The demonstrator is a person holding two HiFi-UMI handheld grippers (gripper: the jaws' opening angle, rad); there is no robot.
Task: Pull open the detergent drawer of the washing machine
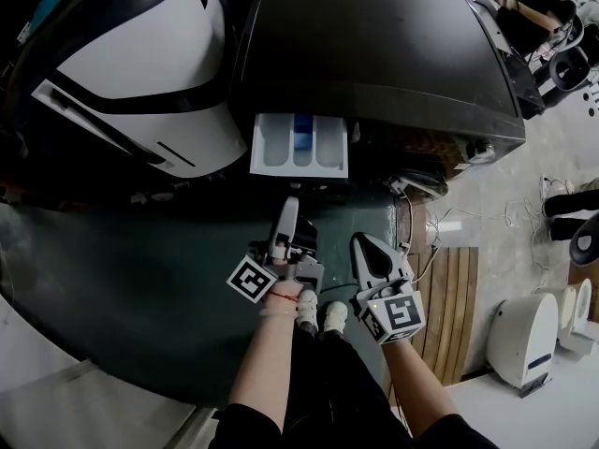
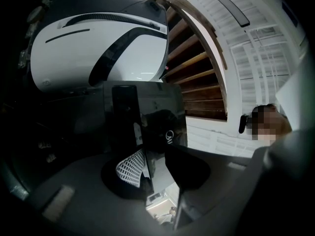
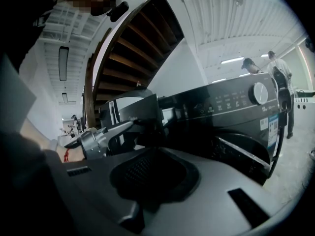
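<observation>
Detergent drawer's already out, job looks done

White plastic detergent drawer point(image 1: 299, 145) open at 12 o'clock; left hand-held gripper point(image 1: 288, 210) released, empty; right hand-held gripper point(image 1: 363, 245) clenched on nothing.

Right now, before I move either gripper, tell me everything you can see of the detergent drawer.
The detergent drawer is pulled out of the dark washing machine's front. It looks like white moulded plastic: an open tray split into three side-by-side compartments, with a blue insert at the back of the middle one. Nothing touches it: the left hand-held gripper, jaws apart, points at it just short of its front edge.
</observation>
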